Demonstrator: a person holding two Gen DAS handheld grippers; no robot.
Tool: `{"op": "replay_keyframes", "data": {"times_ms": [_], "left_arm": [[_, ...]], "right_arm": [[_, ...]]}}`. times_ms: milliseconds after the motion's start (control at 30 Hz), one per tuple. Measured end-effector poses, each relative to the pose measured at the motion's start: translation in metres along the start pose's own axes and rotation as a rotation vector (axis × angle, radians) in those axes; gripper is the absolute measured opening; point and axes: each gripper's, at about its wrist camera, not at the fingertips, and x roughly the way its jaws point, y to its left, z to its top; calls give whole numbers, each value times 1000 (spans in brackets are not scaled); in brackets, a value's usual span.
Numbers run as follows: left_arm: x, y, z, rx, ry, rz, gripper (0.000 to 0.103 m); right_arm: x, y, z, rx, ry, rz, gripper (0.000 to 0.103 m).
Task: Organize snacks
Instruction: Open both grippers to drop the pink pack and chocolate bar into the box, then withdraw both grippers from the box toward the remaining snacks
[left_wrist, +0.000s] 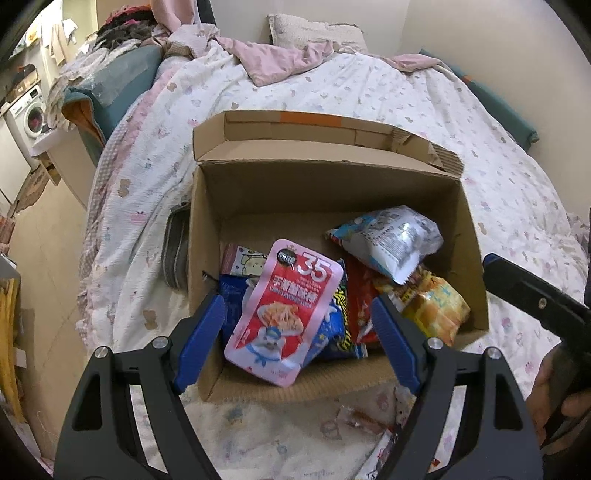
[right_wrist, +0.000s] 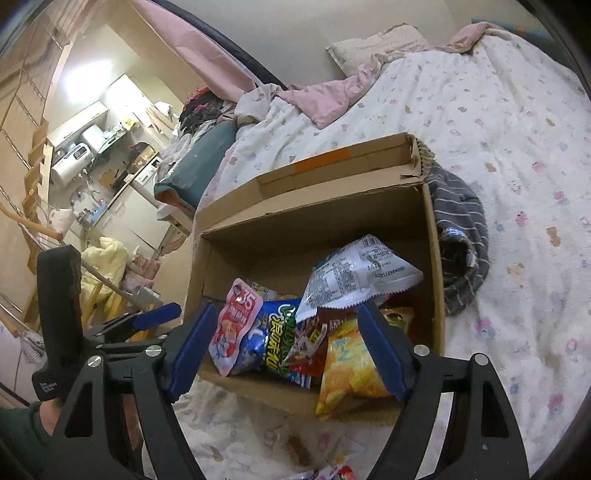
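Note:
An open cardboard box (left_wrist: 325, 192) stands on the bed and holds several snack packets. A pink and red pouch marked 35 (left_wrist: 284, 314) lies on top at the near left, between the spread blue pads of my left gripper (left_wrist: 299, 332), which is open and not touching it. A white and blue bag (left_wrist: 388, 240) and a yellow bag (left_wrist: 436, 314) lie to the right. In the right wrist view the box (right_wrist: 432, 280) holds the same pouch (right_wrist: 236, 328), white bag (right_wrist: 354, 277) and yellow bag (right_wrist: 347, 365). My right gripper (right_wrist: 291, 347) is open over the box's near edge.
Loose snack wrappers lie on the bedspread in front of the box (left_wrist: 362, 424). A grey striped cloth (right_wrist: 461, 240) lies against the box's right side. A pink blanket (left_wrist: 280, 62) and pillow are at the bed's far end. The bed's left edge drops to the floor (left_wrist: 40, 236).

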Motion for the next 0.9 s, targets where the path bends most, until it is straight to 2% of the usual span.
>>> {"op": "replay_keyframes", "data": {"times_ms": [133, 433, 733, 900], "left_arm": [[-17, -2, -12, -1, -13, -13, 79], [-37, 7, -48, -29, 13, 6, 79], [-45, 15, -75, -84, 53, 0, 79], [-48, 10, -87, -73, 66, -4, 79]], "right_arm": [[-14, 5, -7, 4, -9, -12, 82], [-41, 10, -29, -4, -13, -43, 82], [-75, 8, -52, 30, -33, -56, 82], [-83, 2, -65, 50, -16, -66, 82]]}}
